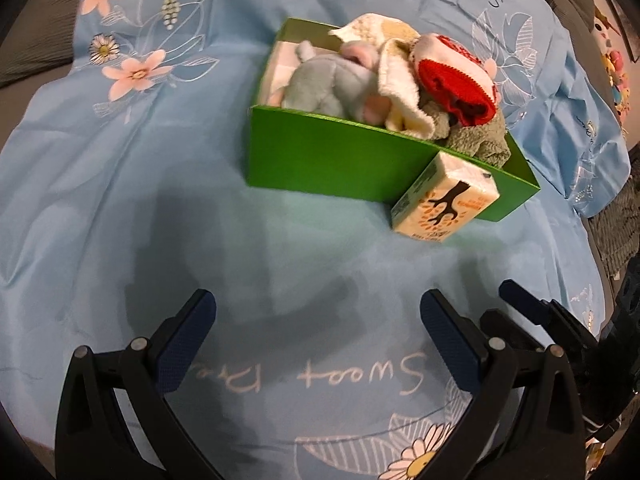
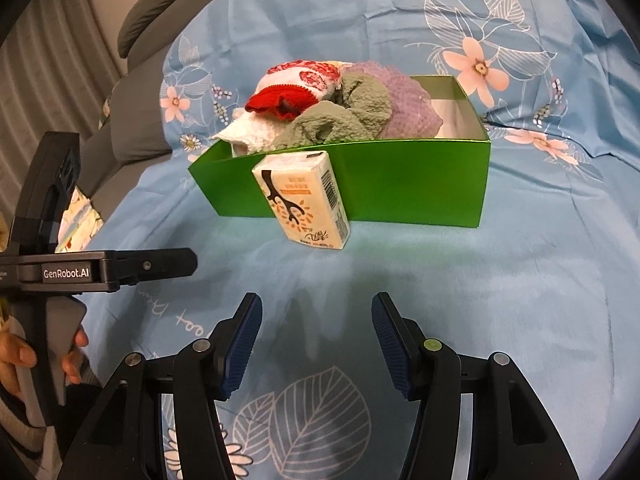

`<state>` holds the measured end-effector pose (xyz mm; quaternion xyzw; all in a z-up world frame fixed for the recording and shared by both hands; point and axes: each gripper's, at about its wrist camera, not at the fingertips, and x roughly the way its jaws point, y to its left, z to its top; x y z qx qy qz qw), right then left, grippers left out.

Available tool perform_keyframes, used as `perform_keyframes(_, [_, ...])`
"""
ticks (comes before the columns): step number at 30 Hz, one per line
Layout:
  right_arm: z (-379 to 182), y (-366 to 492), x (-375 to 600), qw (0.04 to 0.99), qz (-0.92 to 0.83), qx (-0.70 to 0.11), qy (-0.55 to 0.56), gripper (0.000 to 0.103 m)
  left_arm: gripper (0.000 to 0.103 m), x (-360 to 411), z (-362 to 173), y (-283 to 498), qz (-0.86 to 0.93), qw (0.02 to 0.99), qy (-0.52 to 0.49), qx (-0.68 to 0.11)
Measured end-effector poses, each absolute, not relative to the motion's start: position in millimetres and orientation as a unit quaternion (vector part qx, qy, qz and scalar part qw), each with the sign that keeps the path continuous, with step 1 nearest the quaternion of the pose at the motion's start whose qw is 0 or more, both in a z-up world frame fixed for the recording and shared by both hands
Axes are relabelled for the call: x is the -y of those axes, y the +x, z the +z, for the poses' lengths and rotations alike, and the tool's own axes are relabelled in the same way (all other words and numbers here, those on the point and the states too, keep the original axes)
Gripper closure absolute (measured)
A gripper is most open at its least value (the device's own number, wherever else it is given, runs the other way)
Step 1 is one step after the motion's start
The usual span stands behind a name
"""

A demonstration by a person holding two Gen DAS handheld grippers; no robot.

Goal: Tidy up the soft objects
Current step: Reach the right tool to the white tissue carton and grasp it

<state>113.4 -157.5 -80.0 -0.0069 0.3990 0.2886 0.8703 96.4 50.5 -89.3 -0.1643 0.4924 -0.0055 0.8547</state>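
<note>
Left wrist view: left gripper fingers spread wide, nothing between them, over the blue bedsheet. Green box upper centre, stuffed with plush toy and cloths; tissue pack leans on its front wall.

Right wrist view: right gripper fingers part-spread, released, empty. Tissue pack centre frame, against box. Left gripper at left edge.

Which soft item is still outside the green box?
The tissue pack, leaning on the green box's outer wall; the towels and plush toy are inside.
</note>
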Motion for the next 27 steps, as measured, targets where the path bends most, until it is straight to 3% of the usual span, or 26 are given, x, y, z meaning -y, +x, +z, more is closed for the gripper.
perform_keyframes(20, [-81.4,150.3,123.3,0.878,0.293,-0.374,-0.063,0.045,0.003,-8.3,-78.6,151.1,-0.083,0.882,-0.131,-0.446])
perform_keyframes(27, [-80.8,161.8,116.0,0.875,0.304,-0.371,-0.065,0.045,0.011,4.1,-77.2,164.5,-0.104,0.885,-0.112,-0.439])
